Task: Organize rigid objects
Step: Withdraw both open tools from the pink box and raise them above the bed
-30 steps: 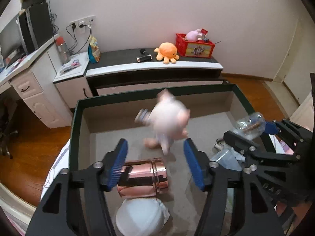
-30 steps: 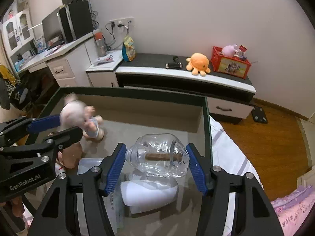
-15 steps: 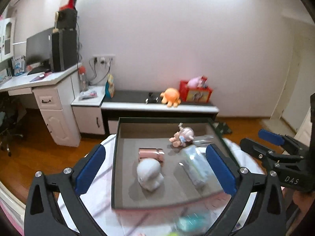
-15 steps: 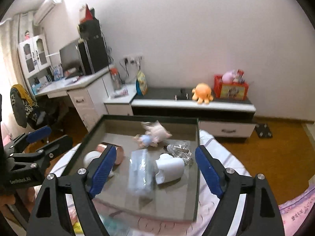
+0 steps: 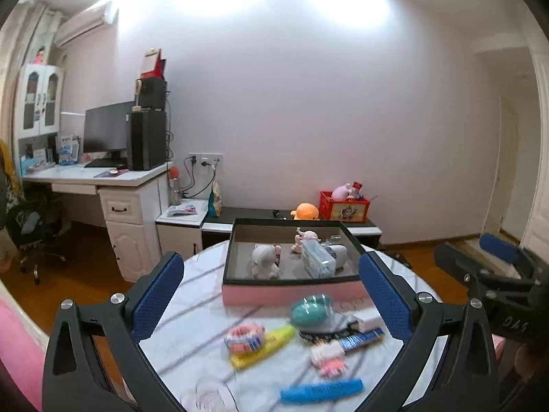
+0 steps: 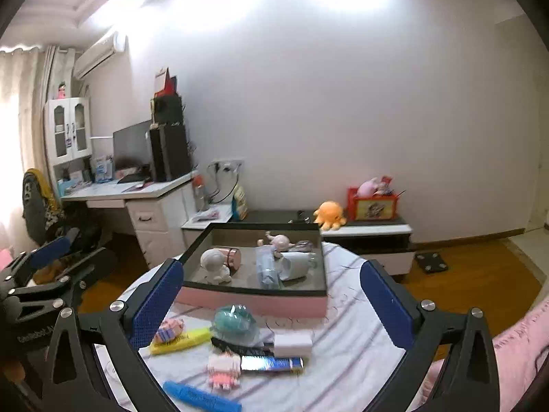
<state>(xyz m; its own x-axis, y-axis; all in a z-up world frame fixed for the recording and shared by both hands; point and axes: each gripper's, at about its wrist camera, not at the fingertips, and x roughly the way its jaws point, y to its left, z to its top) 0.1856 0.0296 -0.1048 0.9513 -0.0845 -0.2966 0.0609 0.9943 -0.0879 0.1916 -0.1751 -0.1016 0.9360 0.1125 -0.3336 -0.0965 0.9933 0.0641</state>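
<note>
A pink box [image 5: 291, 293] [image 6: 254, 300] with a dark rim stands on a round striped table. It holds a white figurine [image 6: 214, 266], a copper cup [image 6: 231, 257], a pink toy [image 6: 279, 240], a white mug [image 6: 296, 264] and a clear packet [image 6: 267, 269]. Loose things lie in front of it: a teal object [image 6: 233, 319], a yellow tube [image 6: 180, 340], a white block [image 6: 291, 343], a blue comb [image 5: 320, 389]. My left gripper [image 5: 271, 298] and right gripper [image 6: 271, 302] are open, empty, held back above the table.
A white desk [image 5: 120, 199] with a monitor stands at the left. A low cabinet [image 6: 360, 233] behind the table carries an orange plush [image 6: 327, 214] and a red crate [image 6: 372, 202]. Wooden floor lies around. Pink bedding [image 6: 514, 343] is at the right.
Both grippers have pulled back and up from inside the box. The pink toy and the clear bottle they were over now lie in the box. The loose objects on the table have come into view.
</note>
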